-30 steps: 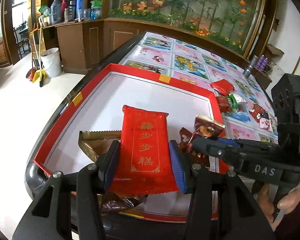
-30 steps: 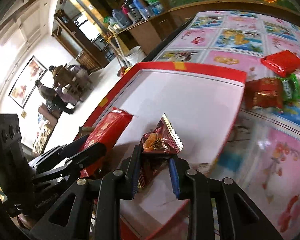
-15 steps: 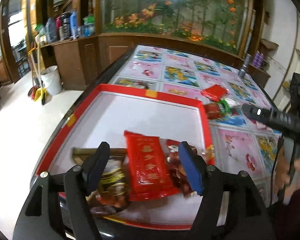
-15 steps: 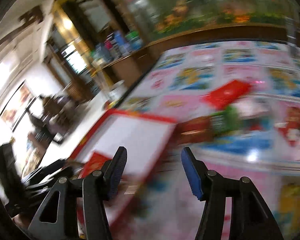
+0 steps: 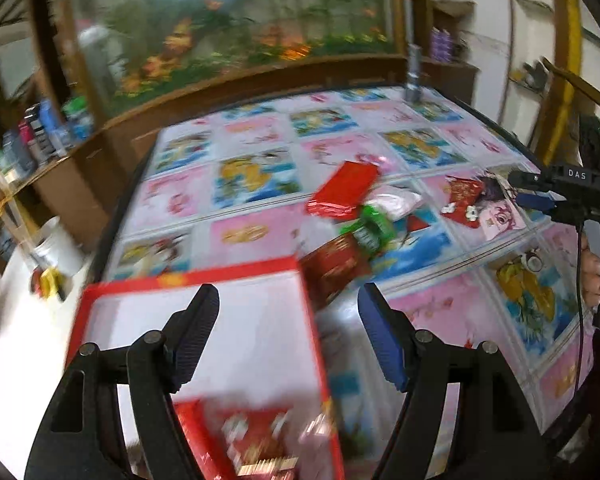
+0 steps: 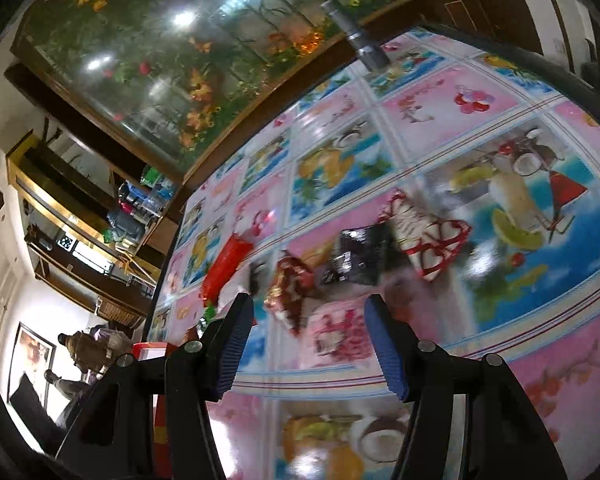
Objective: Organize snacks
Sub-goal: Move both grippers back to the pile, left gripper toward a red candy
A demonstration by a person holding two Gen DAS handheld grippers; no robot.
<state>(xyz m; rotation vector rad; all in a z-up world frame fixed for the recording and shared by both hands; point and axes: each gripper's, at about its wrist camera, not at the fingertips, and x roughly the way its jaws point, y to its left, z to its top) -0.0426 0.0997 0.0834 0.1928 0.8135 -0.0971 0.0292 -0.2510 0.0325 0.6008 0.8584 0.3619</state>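
My left gripper is open and empty above the right side of a red-rimmed white tray. A red snack pack lies blurred in the tray's near end. Loose snacks lie on the table beyond: a red pack, a green pack and a dark red pack. My right gripper is open and empty over the table, near a dark red pack, a black pack and a red-and-white heart pack. It also shows at the right of the left wrist view.
The table carries a pink and blue fruit-print cover with a dark raised edge. A metal cylinder stands at its far end. A wooden cabinet with flower glass stands behind. A white bucket sits on the floor at left.
Both grippers released their snacks into the tray and opened. The left gripper swung right and up from the tray. The right gripper moved away to the loose snacks on the table.
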